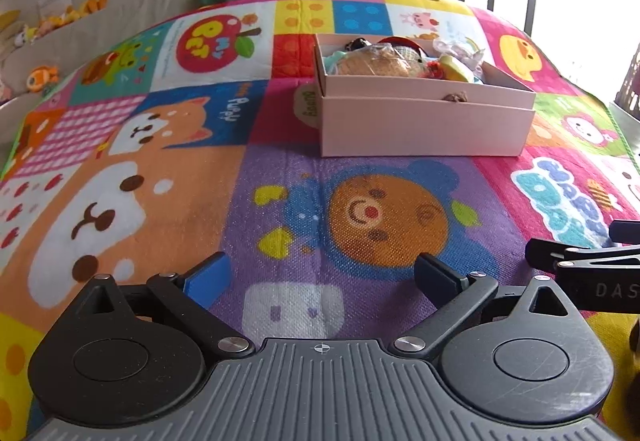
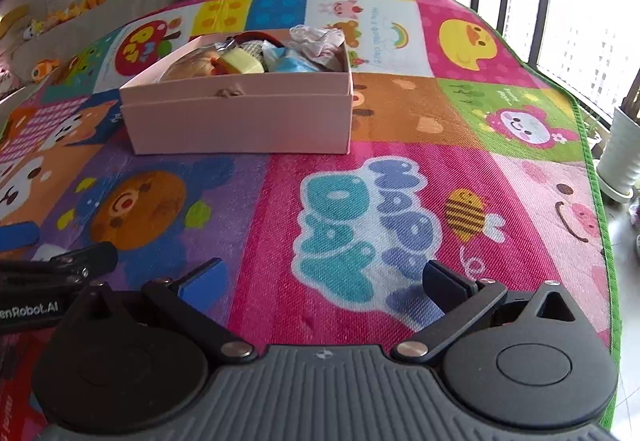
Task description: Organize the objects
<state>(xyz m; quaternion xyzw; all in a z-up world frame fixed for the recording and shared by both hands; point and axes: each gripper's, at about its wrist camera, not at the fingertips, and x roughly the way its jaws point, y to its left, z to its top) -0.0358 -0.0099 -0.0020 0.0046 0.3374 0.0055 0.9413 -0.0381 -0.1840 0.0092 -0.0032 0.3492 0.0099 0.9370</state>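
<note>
A pink cardboard box [image 1: 424, 129] stands on a colourful cartoon play mat [image 1: 200, 169], filled with several small toys and wrapped items [image 1: 384, 61]. My left gripper [image 1: 320, 275] hovers low over the mat well in front of the box, jaws spread wide with nothing between them. In the right wrist view the same pink box [image 2: 240, 125] lies ahead to the left, its contents [image 2: 256, 53] showing above the rim. My right gripper [image 2: 322, 283] is open wide and empty above the mat [image 2: 400, 129]. Each gripper's side shows in the other's view.
The mat's green edge [image 2: 596, 193] runs along the right, beside a window and a white pot [image 2: 622, 157]. Plush toys [image 1: 60, 17] line a ledge at far left. The right gripper's arm [image 1: 580, 261] sits close to my left gripper's right side.
</note>
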